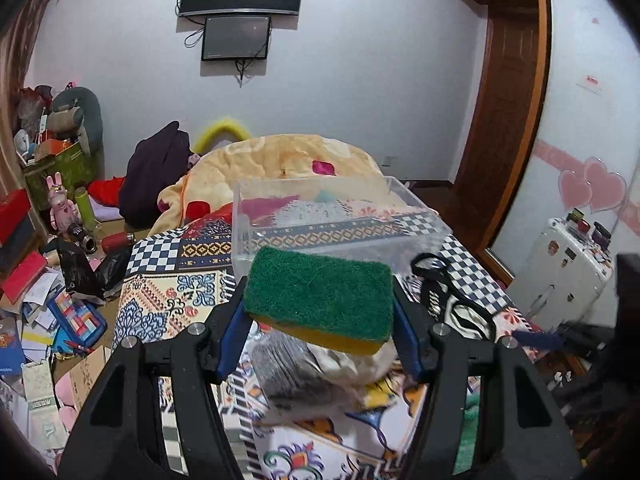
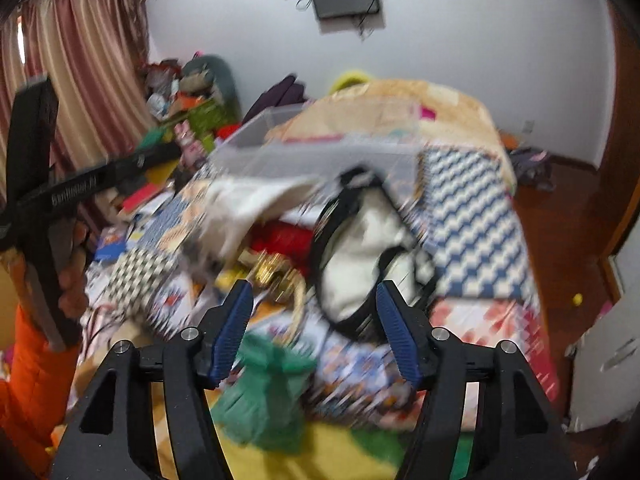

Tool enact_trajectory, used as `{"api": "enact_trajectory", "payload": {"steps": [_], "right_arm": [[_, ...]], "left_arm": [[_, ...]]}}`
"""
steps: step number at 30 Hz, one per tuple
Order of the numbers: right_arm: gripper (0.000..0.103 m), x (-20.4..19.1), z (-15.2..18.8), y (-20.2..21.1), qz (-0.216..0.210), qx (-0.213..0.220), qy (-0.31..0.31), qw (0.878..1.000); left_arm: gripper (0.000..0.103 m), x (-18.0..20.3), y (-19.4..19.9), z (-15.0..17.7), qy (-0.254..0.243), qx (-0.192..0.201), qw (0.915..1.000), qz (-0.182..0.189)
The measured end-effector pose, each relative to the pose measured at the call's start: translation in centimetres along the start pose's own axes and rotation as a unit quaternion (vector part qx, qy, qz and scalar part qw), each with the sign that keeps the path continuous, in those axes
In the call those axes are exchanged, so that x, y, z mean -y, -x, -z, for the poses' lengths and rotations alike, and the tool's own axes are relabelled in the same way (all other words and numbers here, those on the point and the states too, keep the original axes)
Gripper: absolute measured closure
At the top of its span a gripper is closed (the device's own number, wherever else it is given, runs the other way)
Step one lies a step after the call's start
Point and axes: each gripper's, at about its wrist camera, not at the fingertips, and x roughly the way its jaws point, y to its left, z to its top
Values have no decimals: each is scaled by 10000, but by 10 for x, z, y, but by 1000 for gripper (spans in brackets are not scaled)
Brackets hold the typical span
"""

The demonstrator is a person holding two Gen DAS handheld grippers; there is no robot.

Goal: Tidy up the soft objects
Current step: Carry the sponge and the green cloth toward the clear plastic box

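Sponge (image 1: 320, 294), green scouring face up over a yellow base, is sitting clamped between the blue pads (image 1: 236, 336) of the left gripper (image 1: 320, 320), raised above the patterned bedspread (image 1: 168, 288). At 12 o'clock from the sponge, a clear plastic bin (image 1: 340, 220) is standing on the bed, with some fabric showing through its walls. At 3 o'clock, a white pouch with black straps (image 1: 456, 304) is lying on the cover. Beneath the sponge, at 6 o'clock, a grey cloth (image 1: 288, 372) and a pale crumpled cloth (image 1: 352, 364) are piled together.

Right gripper (image 2: 316, 320) is hovering with its tongs spread apart and holding nothing; this view is blurred. Between and beyond its pads (image 2: 234, 328), the white pouch (image 2: 360, 248) is lying at 12 o'clock. A green crumpled cloth (image 2: 264, 396) is resting at 7 o'clock from the pouch, and the clear bin (image 2: 280, 148) is standing at 11 o'clock. At 9 o'clock in this view, the person's left hand (image 2: 74, 280) is gripping the other tool's black handle (image 2: 36, 208).
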Motion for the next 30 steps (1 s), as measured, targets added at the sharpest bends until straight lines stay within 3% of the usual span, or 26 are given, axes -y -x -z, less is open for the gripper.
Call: {"api": "enact_trajectory", "payload": {"steps": [6, 8, 11, 12, 13, 16, 20, 30], "right_arm": [[42, -2, 18, -19, -252, -445, -164, 9986], [47, -2, 21, -20, -254, -490, -157, 9984], [65, -4, 21, -21, -248, -524, -101, 9983], [77, -5, 20, -20, -240, -514, -93, 9983], [83, -4, 20, -20, -251, -510, -105, 9983], [89, -4, 16, -12, -209, -314, -117, 9992], [91, -9, -2, 3, -90, 70, 66, 9999], [91, -8, -73, 28, -10, 1240, 164, 9922]], "left_arm": [[41, 4, 15, 7, -40, 22, 10000, 18], [41, 3, 19, 8, -34, 26, 10000, 26], [41, 3, 19, 9, -27, 24, 10000, 13], [41, 3, 19, 9, -19, 23, 10000, 5], [41, 3, 18, 8, -8, 25, 10000, 0], [41, 2, 18, 6, -14, 65, 10000, -11], [41, 3, 18, 0, -31, 144, 9999, -39], [41, -6, 0, -29, 59, 337, 9994, -75]]}}
